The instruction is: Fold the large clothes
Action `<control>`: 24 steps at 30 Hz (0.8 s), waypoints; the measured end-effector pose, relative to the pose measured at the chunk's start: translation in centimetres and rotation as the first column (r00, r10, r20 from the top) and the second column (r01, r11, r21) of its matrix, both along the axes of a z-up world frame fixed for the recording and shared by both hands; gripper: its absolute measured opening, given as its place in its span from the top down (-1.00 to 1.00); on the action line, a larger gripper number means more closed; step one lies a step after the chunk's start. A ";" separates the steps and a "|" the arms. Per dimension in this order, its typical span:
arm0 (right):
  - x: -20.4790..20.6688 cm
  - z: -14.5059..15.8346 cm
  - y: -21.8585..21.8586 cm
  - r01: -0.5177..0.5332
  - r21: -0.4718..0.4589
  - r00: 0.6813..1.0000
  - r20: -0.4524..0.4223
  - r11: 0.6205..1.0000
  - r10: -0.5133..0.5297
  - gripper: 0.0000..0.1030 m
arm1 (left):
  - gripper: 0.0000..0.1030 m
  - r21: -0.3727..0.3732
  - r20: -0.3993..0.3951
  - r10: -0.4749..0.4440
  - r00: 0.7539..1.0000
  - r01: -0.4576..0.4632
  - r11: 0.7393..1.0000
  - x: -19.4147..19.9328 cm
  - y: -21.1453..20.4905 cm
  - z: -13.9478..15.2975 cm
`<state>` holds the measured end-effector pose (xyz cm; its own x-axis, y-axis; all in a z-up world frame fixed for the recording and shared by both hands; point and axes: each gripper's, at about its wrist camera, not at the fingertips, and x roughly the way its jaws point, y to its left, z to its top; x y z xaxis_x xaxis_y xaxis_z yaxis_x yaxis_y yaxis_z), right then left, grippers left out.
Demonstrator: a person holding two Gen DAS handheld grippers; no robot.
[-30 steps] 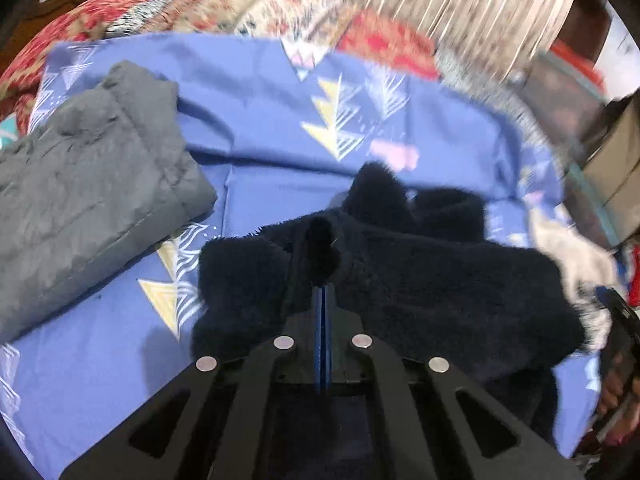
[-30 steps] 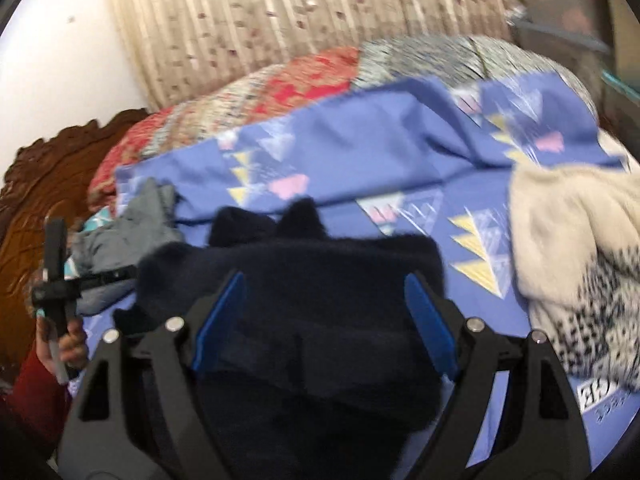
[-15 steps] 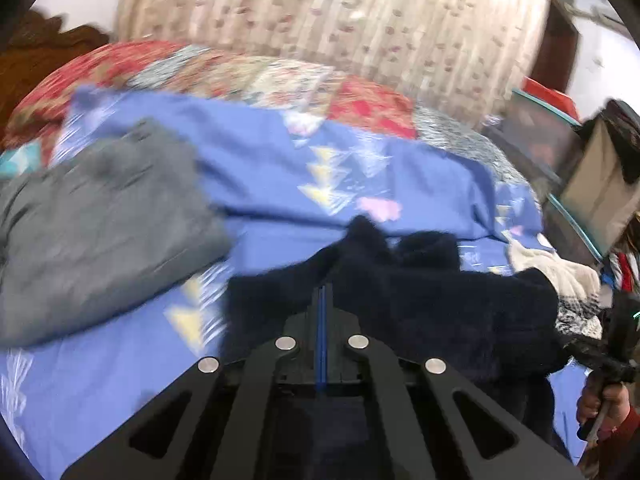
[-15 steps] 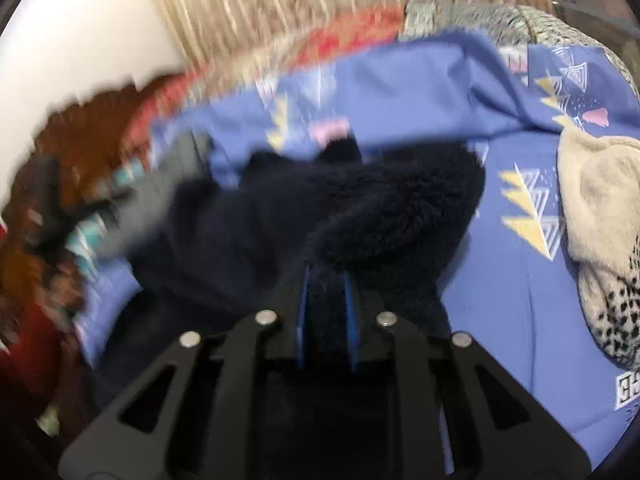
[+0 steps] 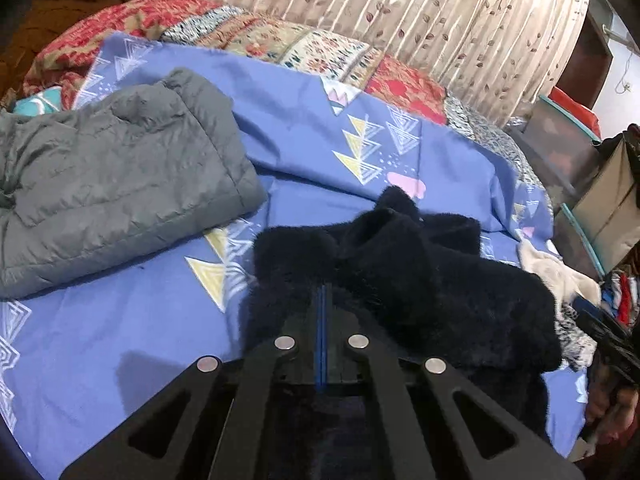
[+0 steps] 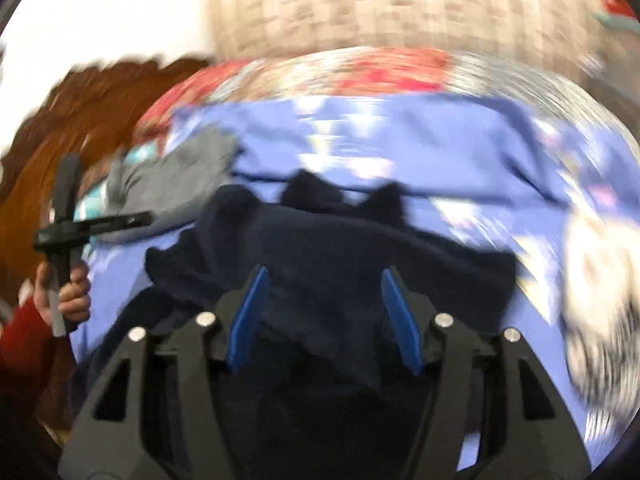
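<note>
A dark navy fleece garment (image 5: pixel 420 272) lies bunched on the blue bed sheet (image 5: pixel 120 340), low and centre in both views. My left gripper (image 5: pixel 322 300) is shut, its blue pads pressed together at the near edge of the fleece; whether cloth is pinched between them I cannot tell. In the blurred right wrist view the fleece (image 6: pixel 340 248) lies under my right gripper (image 6: pixel 324 280), which is open with its blue pads wide apart above the cloth. The left gripper (image 6: pixel 64 224) shows there at the far left, held in a hand.
A folded grey padded jacket (image 5: pixel 112 184) lies on the sheet at the left. A cream and speckled garment (image 5: pixel 560 280) lies at the right bed edge. Patterned quilt (image 5: pixel 280 40) and curtain at the back. Wooden headboard (image 6: pixel 80 120) at left; boxes (image 5: pixel 600 200) at right.
My right gripper was shut on the fleece half a second ago and is now open and moving. The left gripper stays shut and has shifted a little over the bed.
</note>
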<state>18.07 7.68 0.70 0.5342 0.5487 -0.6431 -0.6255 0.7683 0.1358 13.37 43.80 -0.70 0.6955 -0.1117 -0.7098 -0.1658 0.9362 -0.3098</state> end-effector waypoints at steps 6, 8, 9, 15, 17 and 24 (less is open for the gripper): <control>4.3 -7.0 14.4 -0.249 -0.311 0.968 -0.044 0.917 0.248 -0.16 | 0.57 -0.012 -0.004 0.008 1.000 -0.008 1.000 -2.1 0.6 -0.2; 5.0 -10.2 16.8 -0.258 -0.423 0.965 -0.068 0.868 0.254 0.40 | 0.57 -0.011 -0.022 0.021 1.000 -0.022 1.000 -2.5 1.1 -0.6; 5.3 -10.5 17.2 -0.258 -0.419 0.966 -0.083 0.871 0.246 0.66 | 0.57 -0.012 -0.029 0.031 0.999 -0.031 0.999 -2.9 1.5 -0.9; 0.6 -0.9 13.0 -0.171 -0.038 0.979 0.108 0.985 0.174 0.72 | 0.57 -0.079 -0.005 0.068 0.998 -0.068 0.995 -4.0 3.4 -0.8; -2.3 0.2 12.5 -0.189 -0.014 0.960 0.209 0.982 0.188 0.72 | 0.57 -0.104 0.011 0.071 0.997 -0.069 0.992 -4.2 3.5 -0.6; -6.2 -12.2 19.5 -0.378 -0.343 0.915 0.004 0.860 0.404 0.54 | 0.57 -0.148 0.058 0.047 0.997 -0.038 0.988 -3.9 2.0 0.6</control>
